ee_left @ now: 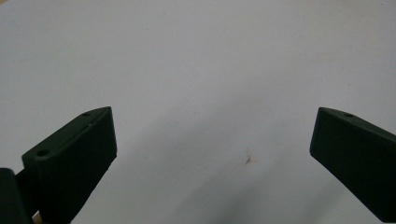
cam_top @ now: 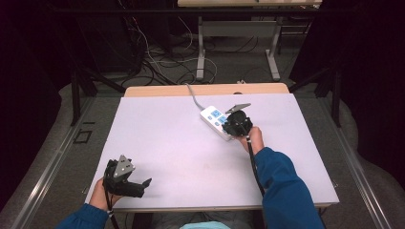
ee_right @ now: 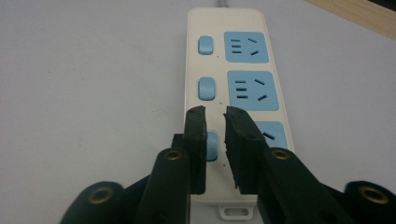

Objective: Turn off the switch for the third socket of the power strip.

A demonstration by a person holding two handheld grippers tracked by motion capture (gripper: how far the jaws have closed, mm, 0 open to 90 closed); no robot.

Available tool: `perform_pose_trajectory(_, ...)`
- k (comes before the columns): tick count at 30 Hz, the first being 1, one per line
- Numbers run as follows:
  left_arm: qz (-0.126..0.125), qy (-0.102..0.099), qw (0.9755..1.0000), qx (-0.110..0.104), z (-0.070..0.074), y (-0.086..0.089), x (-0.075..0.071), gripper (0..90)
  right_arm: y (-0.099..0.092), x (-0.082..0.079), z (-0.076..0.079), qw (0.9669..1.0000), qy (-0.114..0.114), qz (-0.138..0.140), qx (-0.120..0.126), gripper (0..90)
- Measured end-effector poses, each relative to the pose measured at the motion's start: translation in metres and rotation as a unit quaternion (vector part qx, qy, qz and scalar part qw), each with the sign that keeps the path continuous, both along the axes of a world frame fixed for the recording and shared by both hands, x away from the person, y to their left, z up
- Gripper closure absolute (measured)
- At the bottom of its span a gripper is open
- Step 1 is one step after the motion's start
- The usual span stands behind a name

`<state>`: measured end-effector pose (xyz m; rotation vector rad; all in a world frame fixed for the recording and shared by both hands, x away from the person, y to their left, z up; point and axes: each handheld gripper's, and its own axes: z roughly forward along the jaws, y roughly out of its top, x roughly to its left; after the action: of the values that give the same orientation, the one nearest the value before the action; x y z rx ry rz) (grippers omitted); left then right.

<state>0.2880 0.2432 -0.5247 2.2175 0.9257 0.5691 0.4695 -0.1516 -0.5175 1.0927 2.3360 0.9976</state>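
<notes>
Over at 7 o'clock on the counter [cam_top: 157, 138], the left gripper [cam_top: 143, 183] rests near the near edge with its jaws spread wide and nothing between them; in the left gripper view its two black fingers [ee_left: 74, 158] frame bare counter surface and a faint brown speck. It sits well apart from the work, so the right hand is plainly the nearer one.

Moving rightward, the power strip [cam_top: 215, 121] lies past the counter's middle, toward 1 o'clock, its grey cable [cam_top: 192, 95] running off to the far edge. Its long axis slants across the counter from 10 o'clock at the cable end to 4 o'clock at the near end. The right gripper [cam_top: 232, 125] hangs over that near end, with the person's right hand [cam_top: 253, 138] behind it.

In the right gripper view the strip runs straight away from the gripper toward 12 o'clock, so the jaws point along its length. Three blue rocker switches sit in a column beside three blue sockets; the nearest switch [ee_right: 212, 144] lies directly beneath the right gripper [ee_right: 215, 112], just under its left finger [ee_right: 196, 140]. The jaws stand narrowly parted, pinching nothing. Whether a finger touches the switch I cannot tell. A press there would likely need only a short straight drop, as the switch lies below rather than ahead.
</notes>
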Motion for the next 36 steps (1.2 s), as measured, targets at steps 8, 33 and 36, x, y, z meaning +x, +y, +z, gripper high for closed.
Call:
perform_pose_trajectory(8, -0.002, 0.004, 1.0000, -0.003, 0.001, 0.001, 0.000, 0.3, -0.008, -0.012, 0.012, 0.9998, 0.010, 0.007, 0.016, 34.6)
perform_pose_trajectory(33, 0.003, -0.005, 1.0000, 0.005, 0.002, 0.003, 0.001, 0.3, -0.047, -0.078, 0.021, 0.9986, -0.016, 0.042, 0.030, 0.0)
perform_pose_trajectory(36, 0.003, -0.002, 1.0000, 0.002, 0.002, 0.003, 0.001, 0.3, -0.052, -0.086, 0.021, 0.9986, -0.019, 0.040, 0.028, 0.0)
